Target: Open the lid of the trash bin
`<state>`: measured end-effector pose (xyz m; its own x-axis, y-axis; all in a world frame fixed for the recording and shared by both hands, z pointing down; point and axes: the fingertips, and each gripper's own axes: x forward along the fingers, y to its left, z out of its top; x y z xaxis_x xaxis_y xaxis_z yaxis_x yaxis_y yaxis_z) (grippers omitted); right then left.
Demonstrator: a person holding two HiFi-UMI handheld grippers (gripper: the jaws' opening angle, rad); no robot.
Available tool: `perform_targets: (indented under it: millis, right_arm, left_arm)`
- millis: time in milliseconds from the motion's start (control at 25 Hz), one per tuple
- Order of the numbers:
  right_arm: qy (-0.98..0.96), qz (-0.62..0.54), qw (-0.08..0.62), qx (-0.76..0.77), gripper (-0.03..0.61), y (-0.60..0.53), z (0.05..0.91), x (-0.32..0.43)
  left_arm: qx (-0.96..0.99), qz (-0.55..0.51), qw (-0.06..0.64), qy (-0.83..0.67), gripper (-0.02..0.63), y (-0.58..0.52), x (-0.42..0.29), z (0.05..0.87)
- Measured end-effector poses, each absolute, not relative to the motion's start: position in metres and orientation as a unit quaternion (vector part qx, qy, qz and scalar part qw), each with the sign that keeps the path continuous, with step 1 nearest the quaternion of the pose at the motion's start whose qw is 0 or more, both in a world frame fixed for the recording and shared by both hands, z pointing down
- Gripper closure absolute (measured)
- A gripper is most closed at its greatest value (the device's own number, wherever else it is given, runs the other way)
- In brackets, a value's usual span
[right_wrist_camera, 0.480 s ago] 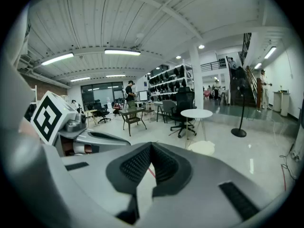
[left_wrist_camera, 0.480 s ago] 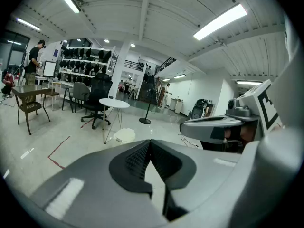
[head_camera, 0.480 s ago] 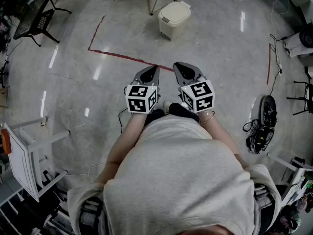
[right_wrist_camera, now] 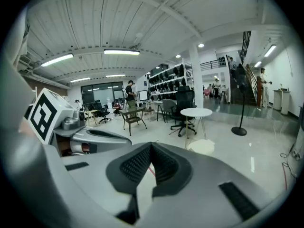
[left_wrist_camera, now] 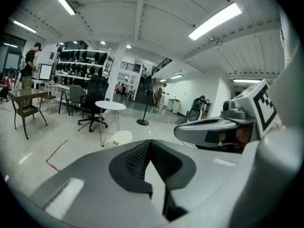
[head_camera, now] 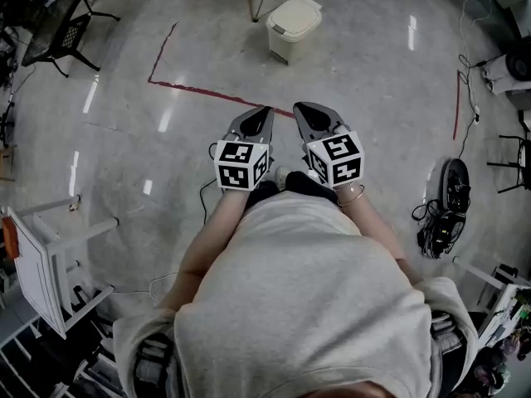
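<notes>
A cream trash bin (head_camera: 293, 25) with its lid down stands on the floor well ahead of me, under a table's thin legs. It also shows small in the left gripper view as a pale bin (left_wrist_camera: 121, 137) and in the right gripper view as a pale bin (right_wrist_camera: 203, 146). My left gripper (head_camera: 262, 114) and right gripper (head_camera: 302, 109) are held side by side at waist height, pointing toward the bin and far short of it. Both are shut with nothing between the jaws, as the left gripper (left_wrist_camera: 150, 144) and right gripper (right_wrist_camera: 151, 146) show in their own views.
A red tape line (head_camera: 207, 94) crosses the floor between me and the bin. A round white table (left_wrist_camera: 110, 106) stands over the bin, with an office chair (left_wrist_camera: 95, 99) behind. A black chair (head_camera: 58, 31) is far left, a white rack (head_camera: 41, 255) near left, and cables with a black device (head_camera: 448, 206) at the right.
Both grippers have edged slightly forward toward the bin. Their jaws stay shut, and the bin's lid has not moved.
</notes>
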<state>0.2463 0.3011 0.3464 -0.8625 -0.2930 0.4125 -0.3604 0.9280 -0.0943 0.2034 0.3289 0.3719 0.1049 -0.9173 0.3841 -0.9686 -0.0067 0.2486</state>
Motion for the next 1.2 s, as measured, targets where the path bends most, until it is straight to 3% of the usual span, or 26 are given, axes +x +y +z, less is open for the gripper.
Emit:
perform_targets:
  millis: [360,800,1200]
  right_arm:
    - [-0.969,0.096,0.177,0.145,0.571,0.289,0.342,0.25]
    - [-0.968,0.118,0.181,0.125,0.571,0.287,0.356,0.263]
    - [-0.964,0.135,0.177,0.145,0.571,0.26,0.364,0.221]
  left_arm:
    - [0.694,0.037,0.214,-0.687,0.604,0.318,0.203,0.364]
    - [0.652,0.037,0.242,-0.718,0.604,0.329,0.204,0.381]
    - [0.671,0.048,0.249,-0.697,0.604,0.299,0.165,0.39]
